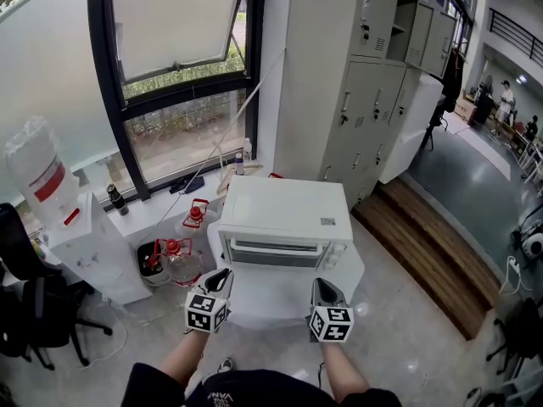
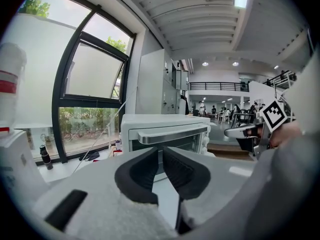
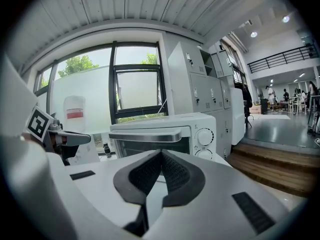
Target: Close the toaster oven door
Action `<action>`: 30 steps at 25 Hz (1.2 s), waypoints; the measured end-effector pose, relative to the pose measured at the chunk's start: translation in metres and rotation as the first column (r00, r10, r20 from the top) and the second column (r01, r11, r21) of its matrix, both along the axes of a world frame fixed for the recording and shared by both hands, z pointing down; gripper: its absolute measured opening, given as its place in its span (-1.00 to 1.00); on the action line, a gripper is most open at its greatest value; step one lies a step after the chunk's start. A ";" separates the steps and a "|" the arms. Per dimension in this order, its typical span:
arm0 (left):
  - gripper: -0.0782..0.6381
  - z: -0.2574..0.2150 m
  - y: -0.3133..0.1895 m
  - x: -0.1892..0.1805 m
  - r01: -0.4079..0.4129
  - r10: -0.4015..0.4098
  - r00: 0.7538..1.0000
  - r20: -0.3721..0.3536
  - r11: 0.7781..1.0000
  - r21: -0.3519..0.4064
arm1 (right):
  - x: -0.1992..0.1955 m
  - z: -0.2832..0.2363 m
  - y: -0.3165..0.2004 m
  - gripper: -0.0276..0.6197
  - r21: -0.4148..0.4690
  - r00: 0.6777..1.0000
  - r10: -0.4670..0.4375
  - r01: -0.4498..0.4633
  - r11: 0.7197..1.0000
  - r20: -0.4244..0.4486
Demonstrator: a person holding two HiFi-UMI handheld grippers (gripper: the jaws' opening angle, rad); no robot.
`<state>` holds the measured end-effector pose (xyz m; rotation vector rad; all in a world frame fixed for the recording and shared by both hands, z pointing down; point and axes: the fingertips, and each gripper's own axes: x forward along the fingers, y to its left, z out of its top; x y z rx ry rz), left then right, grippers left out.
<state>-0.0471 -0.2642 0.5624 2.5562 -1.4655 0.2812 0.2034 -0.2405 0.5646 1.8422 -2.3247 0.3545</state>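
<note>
Left hand-held gripper [image 2: 161,151]: a slit apart, empty.
Right hand-held gripper [image 3: 160,155]: together, empty.
Risk: the toaster oven door [image 3: 150,145] just ahead could stay ajar after an off-centre nudge.

A person holds the left tool [image 1: 222,275] and the right tool [image 1: 323,283] side by side above a small white desk [image 1: 280,305], facing a boxy white toaster oven [image 1: 284,210] near tall grey metal lockers [image 1: 365,100]
</note>
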 end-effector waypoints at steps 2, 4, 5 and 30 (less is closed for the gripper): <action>-0.69 0.004 0.010 0.002 0.006 -0.006 1.000 -0.005 1.000 -0.006 | 0.002 0.003 0.008 -0.90 -0.003 1.000 -0.006 0.006 1.000 0.002; -0.70 0.008 0.020 0.004 0.017 -0.017 1.000 -0.008 1.000 -0.011 | 0.004 0.006 0.015 -0.90 -0.004 1.000 -0.013 0.013 1.000 0.002; -0.71 0.009 0.024 0.005 0.024 -0.025 1.000 -0.007 1.000 -0.012 | 0.005 0.007 0.018 -0.90 -0.005 1.000 -0.018 0.018 1.000 0.001; -0.73 0.048 0.119 0.064 0.031 -0.030 1.000 0.004 0.997 -0.075 | 0.023 0.041 0.082 -0.91 -0.073 0.986 -0.165 0.162 0.984 -0.036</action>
